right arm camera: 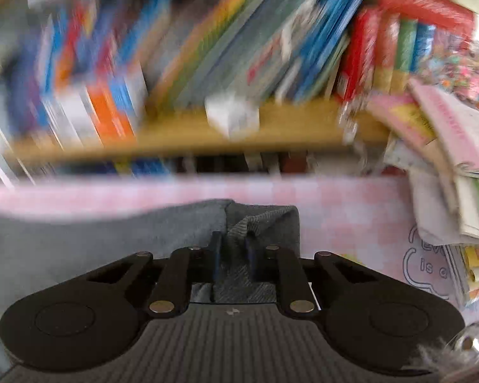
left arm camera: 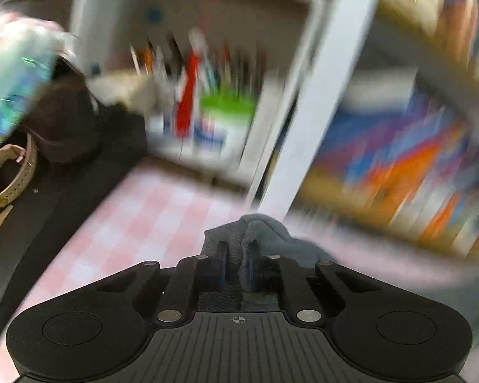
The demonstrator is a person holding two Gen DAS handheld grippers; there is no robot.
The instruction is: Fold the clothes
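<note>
A grey knit garment (right arm camera: 64, 242) lies on a pink checked tablecloth (right arm camera: 351, 210). My right gripper (right arm camera: 234, 249) is shut on a bunched edge of the garment, which spreads away to the left. In the left wrist view my left gripper (left arm camera: 238, 255) is shut on another bunched corner of the same grey garment (left arm camera: 265, 226), lifted a little above the checked cloth (left arm camera: 150, 210). Both views are blurred by motion.
A bookshelf full of colourful books (right arm camera: 239, 48) stands right behind the table. Loose papers and booklets (right arm camera: 456, 166) pile at the right. In the left wrist view a pen holder (left arm camera: 220, 118), a black mat (left arm camera: 64, 198) and a beige watch strap (left arm camera: 6, 178) lie at the left.
</note>
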